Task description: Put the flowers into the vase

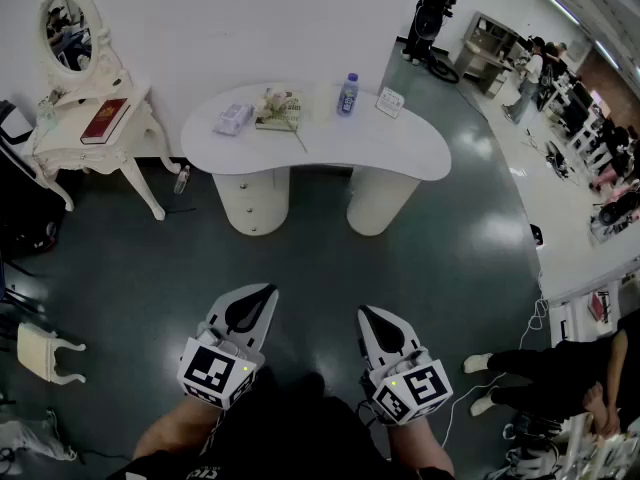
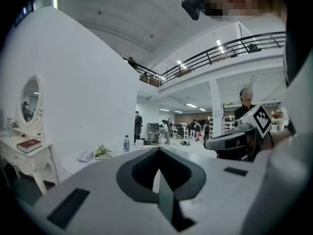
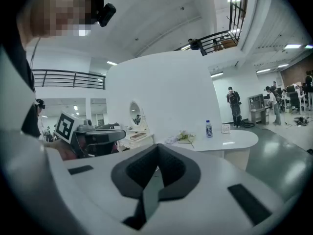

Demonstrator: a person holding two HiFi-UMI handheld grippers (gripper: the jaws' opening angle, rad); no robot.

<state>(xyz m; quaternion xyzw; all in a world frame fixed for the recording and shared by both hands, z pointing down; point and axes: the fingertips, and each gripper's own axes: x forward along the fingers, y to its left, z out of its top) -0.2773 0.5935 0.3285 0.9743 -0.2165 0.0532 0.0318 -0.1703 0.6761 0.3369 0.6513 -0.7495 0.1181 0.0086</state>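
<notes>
My left gripper [image 1: 264,292] and right gripper [image 1: 366,315] are both closed tight on nothing, held low and close to me. The flowers [image 1: 278,106] lie well ahead of both, on the white table [image 1: 400,150], with what looks like a tissue pack [image 1: 232,119] just to their left and a bottle [image 1: 347,94] to their right. I judge them light, limp and easily crushed, so I'd pinch the thin stem trailing toward me, never the blooms. I can't make out a vase. Only floor [image 1: 330,258] lies between, and nothing blocks the approach.
</notes>
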